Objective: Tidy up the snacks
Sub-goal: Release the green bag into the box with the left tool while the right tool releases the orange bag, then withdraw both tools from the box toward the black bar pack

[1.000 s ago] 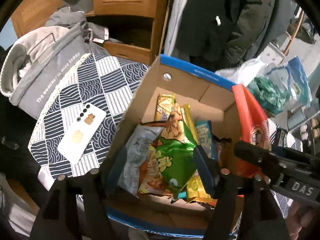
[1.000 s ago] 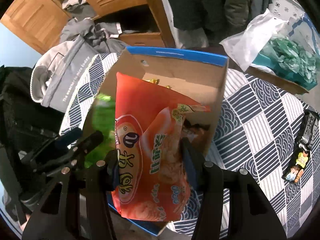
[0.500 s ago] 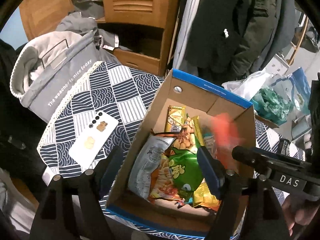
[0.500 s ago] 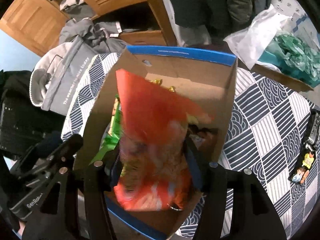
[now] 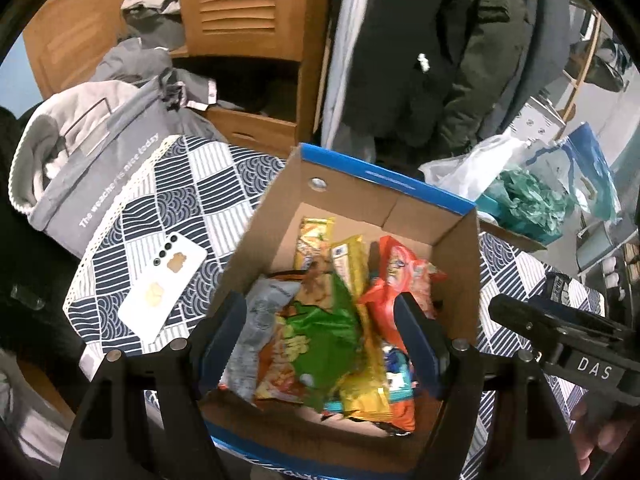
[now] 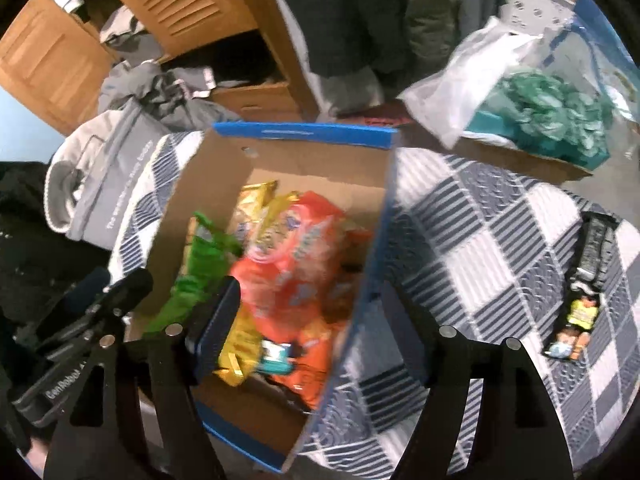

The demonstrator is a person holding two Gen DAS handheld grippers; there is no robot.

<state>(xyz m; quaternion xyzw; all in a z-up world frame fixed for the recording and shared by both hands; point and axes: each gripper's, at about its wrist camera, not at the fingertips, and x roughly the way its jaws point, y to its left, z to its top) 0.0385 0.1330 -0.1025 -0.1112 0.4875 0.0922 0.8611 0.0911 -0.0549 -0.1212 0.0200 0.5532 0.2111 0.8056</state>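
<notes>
Left wrist view: left gripper (image 5: 320, 336) above cardboard box (image 5: 384, 200), fingers spread apart, nothing between them. Inside box: orange snack bag (image 5: 400, 280) lying loose at right, touching green bag (image 5: 324, 332), yellow packs (image 5: 352, 264) and grey pack (image 5: 260, 320). White phone (image 5: 164, 284) flat on patterned cloth (image 5: 192, 200), left of box. Right wrist view: right gripper (image 6: 316, 340) spread wide, empty, hovering over near right box wall (image 6: 372, 240). Keychain strap (image 6: 584, 288) on cloth, well apart to right. Motion blur throughout.
</notes>
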